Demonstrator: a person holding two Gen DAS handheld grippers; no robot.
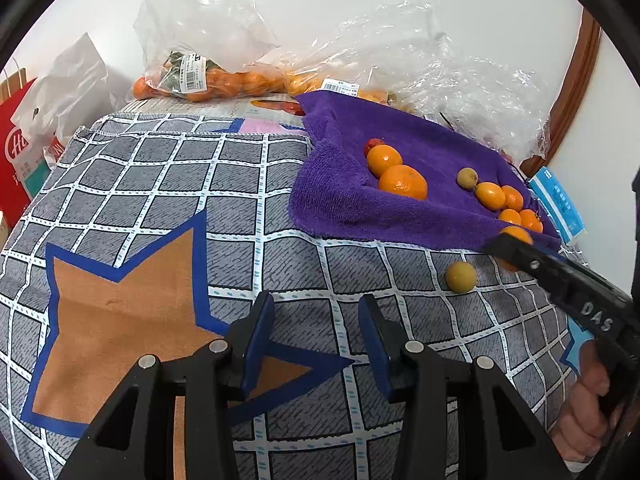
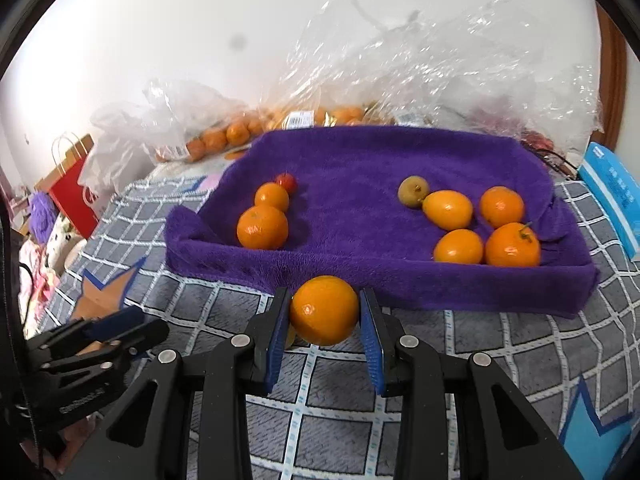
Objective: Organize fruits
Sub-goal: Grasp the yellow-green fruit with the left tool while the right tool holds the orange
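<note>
My right gripper (image 2: 325, 312) is shut on an orange (image 2: 324, 310) and holds it just in front of the purple towel (image 2: 360, 168). In the left wrist view the right gripper (image 1: 506, 246) reaches in from the right with that orange (image 1: 516, 235). On the towel lie two oranges (image 2: 262, 227) and a small red fruit (image 2: 286, 181) at left, and several oranges (image 2: 512, 245) with a greenish-brown fruit (image 2: 413, 191) at right. A yellow-green fruit (image 1: 461, 277) lies on the checked cloth (image 1: 160, 184). My left gripper (image 1: 316, 320) is open and empty over the cloth.
Clear plastic bags with oranges (image 1: 208, 76) lie behind the towel by the wall. A red paper bag (image 1: 16, 160) stands at the left. A blue box (image 2: 616, 196) lies to the right of the towel.
</note>
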